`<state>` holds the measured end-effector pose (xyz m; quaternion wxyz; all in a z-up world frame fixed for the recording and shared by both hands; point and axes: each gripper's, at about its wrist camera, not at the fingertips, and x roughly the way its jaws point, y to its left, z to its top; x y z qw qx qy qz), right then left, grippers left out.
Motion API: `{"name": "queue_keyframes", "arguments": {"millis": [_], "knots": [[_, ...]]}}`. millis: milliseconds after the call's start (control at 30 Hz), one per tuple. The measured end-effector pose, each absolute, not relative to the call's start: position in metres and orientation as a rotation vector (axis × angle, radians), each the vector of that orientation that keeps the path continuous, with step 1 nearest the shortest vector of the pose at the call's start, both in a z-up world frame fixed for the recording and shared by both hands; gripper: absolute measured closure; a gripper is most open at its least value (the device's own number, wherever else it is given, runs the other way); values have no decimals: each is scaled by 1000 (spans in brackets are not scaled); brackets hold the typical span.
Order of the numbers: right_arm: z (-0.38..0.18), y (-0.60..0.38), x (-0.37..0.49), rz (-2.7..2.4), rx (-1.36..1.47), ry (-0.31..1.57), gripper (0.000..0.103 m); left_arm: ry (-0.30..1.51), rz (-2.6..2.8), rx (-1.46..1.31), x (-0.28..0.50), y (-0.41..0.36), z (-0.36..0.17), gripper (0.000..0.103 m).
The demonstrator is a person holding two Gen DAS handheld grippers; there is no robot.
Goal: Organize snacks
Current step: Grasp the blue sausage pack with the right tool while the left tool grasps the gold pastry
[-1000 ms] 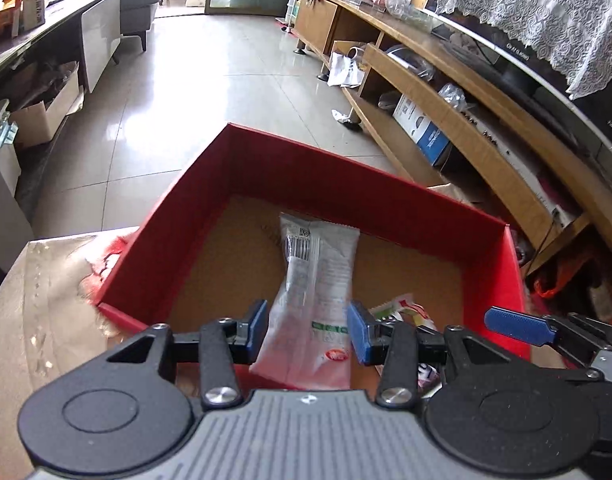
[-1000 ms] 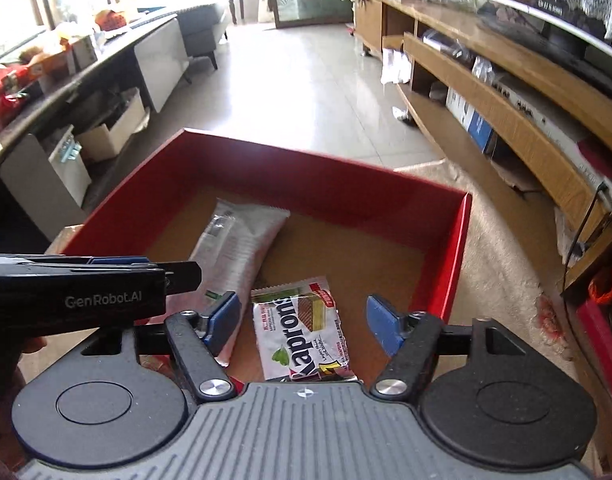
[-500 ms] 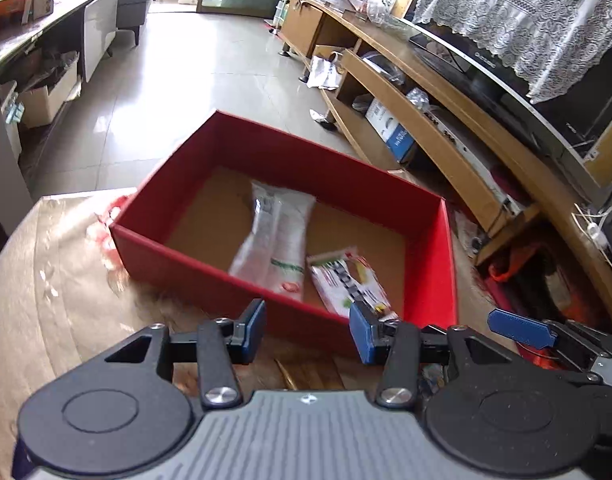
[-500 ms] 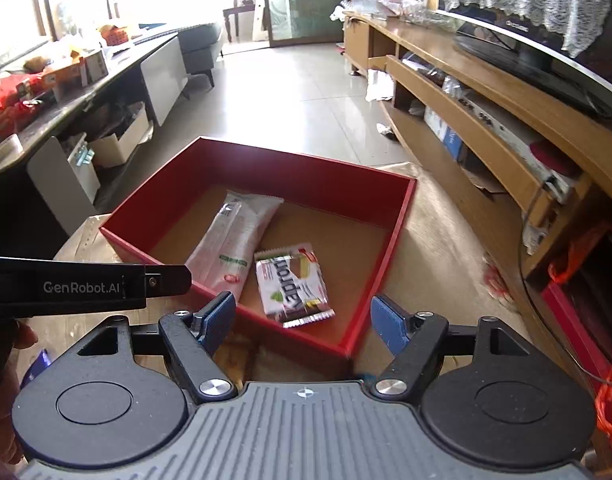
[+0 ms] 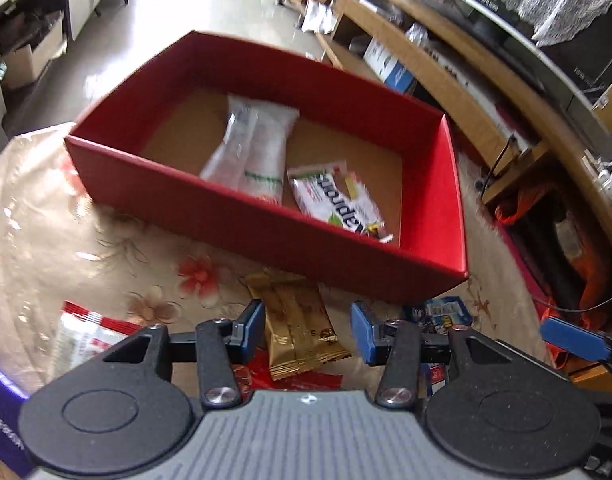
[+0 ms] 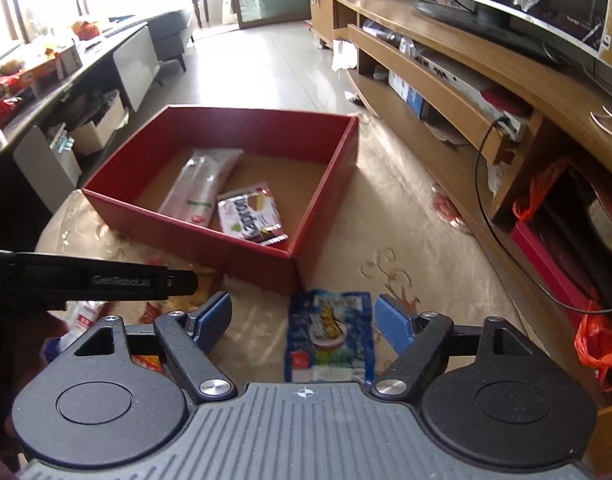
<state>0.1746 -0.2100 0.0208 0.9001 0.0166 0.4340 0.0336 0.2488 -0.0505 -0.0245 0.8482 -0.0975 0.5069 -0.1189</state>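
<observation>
Snacks left on the table are what you are reaching for now, with two packets already lying in the red box [image 5: 266, 216]: a long white packet [image 5: 254, 148] and, just right of it, a white wafer packet [image 5: 337, 200].

Start at your left: a red-and-white packet [image 5: 86, 336] lies left of the left claw [image 5: 307, 330], outside its fingers. That claw hangs released, gripping nothing, its blue pads standing apart either side of a gold packet [image 5: 298, 328] that lies on the flowered cloth just short of the box's near wall. Whether the pads reach down to its level I cannot tell.

Further right, the right claw [image 6: 302, 318] is also released, and its jaws have just been opening wider. A blue packet [image 6: 329, 336] lies between them, nearer the right pad, untouched as far as the view shows. The box sits ahead and to the left of this claw.

You appear to be at the pick-up step for the next pair. Next move, as I judge it: lower each claw until the pads straddle its packet's edges, close, then lift and carry forward over the near wall into the bare cardboard right of the wafer packet.
</observation>
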Motion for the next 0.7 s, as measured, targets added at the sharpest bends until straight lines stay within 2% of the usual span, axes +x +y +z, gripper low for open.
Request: {"name": "queue_keyframes", "arguments": {"millis": [67,300,367,433,500,600,700], "knots": [[18,-217,176,61,39,913,19,1084,-240,-199,254,-56,-33,60],[8,-228,182,45,29,953,19,1097,-197,-185,267,-65,-50,46],[5,-229,185,44,23,964,19,1096,-198,-168,269,-68,-51,46],[0,-229,188,47,15,979,18,1087,-191,-144,265,-71,-52,48],[-3,-231,192,36,14,996,18,1074,-175,-83,261,-73,-52,62],[-9,-233,197,34,10,1021,17,1088,-196,-72,255,-70,-52,68],[-18,-231,201,42,21,1046,17,1103,-208,-83,250,-65,-50,69]]}}
